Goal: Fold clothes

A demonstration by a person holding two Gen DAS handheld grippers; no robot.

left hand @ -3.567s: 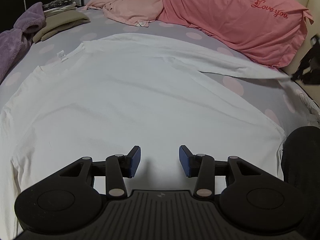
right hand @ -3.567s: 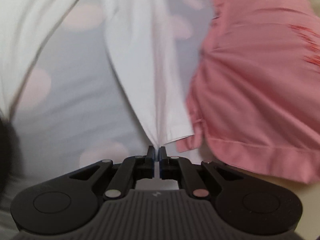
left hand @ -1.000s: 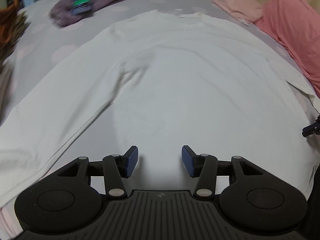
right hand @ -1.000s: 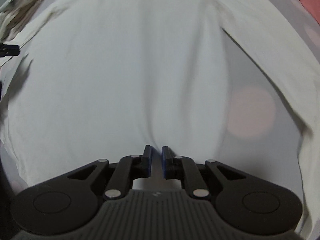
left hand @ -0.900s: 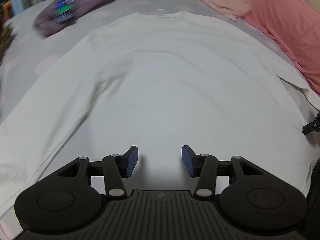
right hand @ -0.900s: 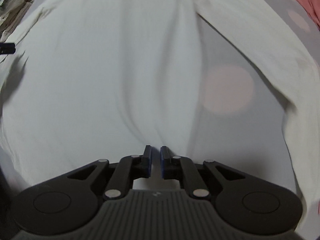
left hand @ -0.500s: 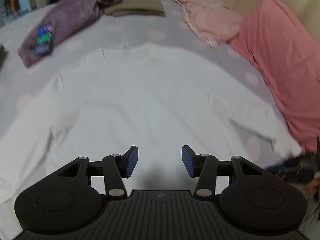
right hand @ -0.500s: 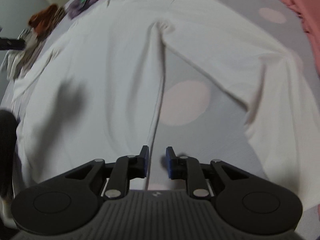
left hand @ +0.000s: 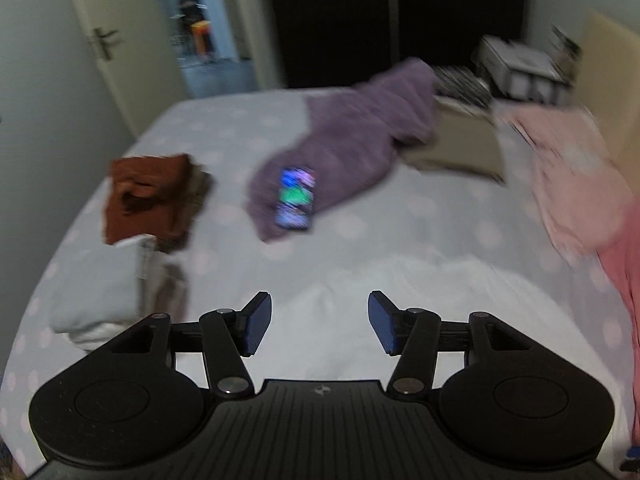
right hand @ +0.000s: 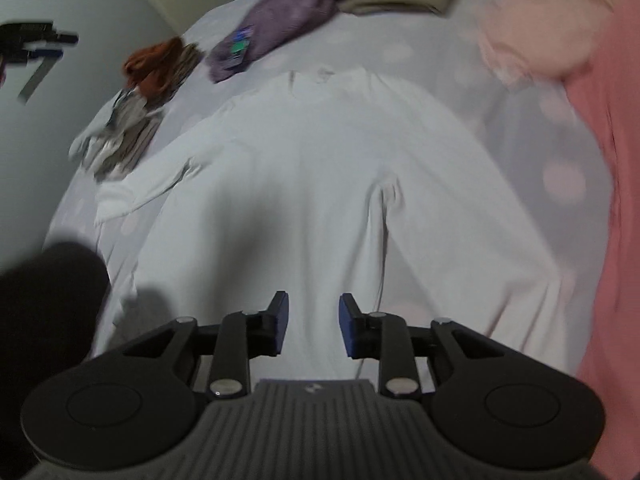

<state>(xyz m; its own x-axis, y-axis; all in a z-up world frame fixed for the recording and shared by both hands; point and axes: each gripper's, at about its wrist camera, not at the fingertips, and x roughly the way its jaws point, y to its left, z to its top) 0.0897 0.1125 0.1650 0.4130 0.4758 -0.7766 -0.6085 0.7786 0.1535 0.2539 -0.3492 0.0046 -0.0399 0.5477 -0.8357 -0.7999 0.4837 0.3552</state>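
A white long-sleeved shirt (right hand: pixel 304 184) lies spread flat on the grey dotted bed, collar at the far end, sleeves running down both sides. My right gripper (right hand: pixel 313 320) hovers open over the shirt's lower middle, nothing between its blue pads. In the left wrist view only the shirt's near part (left hand: pixel 400 280) shows, low in the blurred frame. My left gripper (left hand: pixel 316 322) is open and empty, raised above the bed. It appears small at the far left of the right wrist view as the left gripper (right hand: pixel 32 36).
A purple fleece (left hand: pixel 360 152) with a lit phone (left hand: pixel 295 198) on it lies mid-bed. A rust-brown garment (left hand: pixel 148 196) and white clothes (left hand: pixel 104 296) sit at the left, a beige folded piece (left hand: pixel 460 148) behind, pink clothes (left hand: pixel 576 184) and a pink pillow (right hand: pixel 616 168) at the right. A door (left hand: pixel 104 40) stands beyond.
My right gripper has opened wider and risen, letting go of the shirt's edge. My left gripper has lifted and tilted up, so the far bed and room now fill its view.
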